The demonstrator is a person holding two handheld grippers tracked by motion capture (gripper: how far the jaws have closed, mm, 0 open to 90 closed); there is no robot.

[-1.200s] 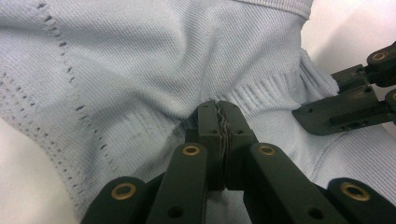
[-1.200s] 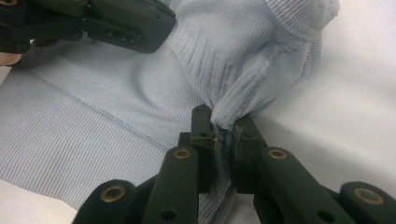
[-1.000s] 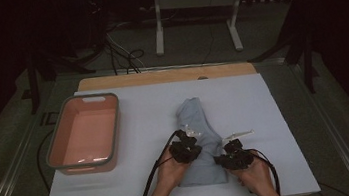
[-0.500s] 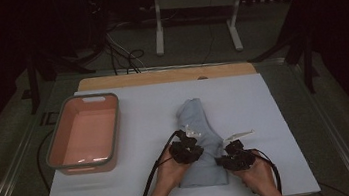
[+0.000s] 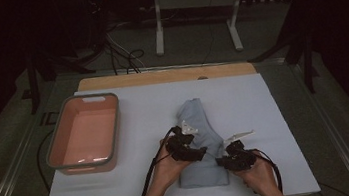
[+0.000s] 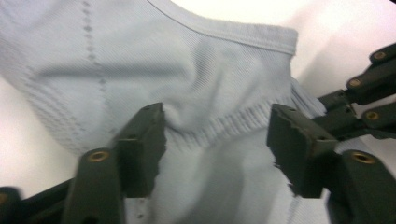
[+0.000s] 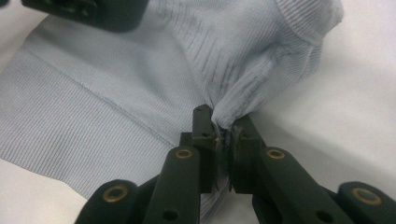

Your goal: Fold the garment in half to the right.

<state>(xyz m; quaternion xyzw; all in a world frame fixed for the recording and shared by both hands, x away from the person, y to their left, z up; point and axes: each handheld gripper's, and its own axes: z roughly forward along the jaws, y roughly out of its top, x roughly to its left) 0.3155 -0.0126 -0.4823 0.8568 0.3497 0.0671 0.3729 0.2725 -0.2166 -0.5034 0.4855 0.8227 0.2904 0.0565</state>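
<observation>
A light blue knitted garment (image 5: 196, 120) lies folded on the white mat. My left gripper (image 5: 200, 154) hovers over its near part. In the left gripper view its jaws have just been opening and stand apart (image 6: 217, 116) on either side of a raised ribbed fold of the garment (image 6: 163, 56), with the pads off the cloth. My right gripper (image 5: 219, 162) is at the garment's near right edge. In the right gripper view it (image 7: 223, 122) is shut on a pinched-up fold of the garment (image 7: 116, 84).
A pink bin with a grey rim (image 5: 52, 143) stands at the left of the white mat (image 5: 263, 97). A wooden table edge (image 5: 160, 76) runs behind the mat. Cables and a white stand (image 5: 190, 0) are on the dark floor beyond.
</observation>
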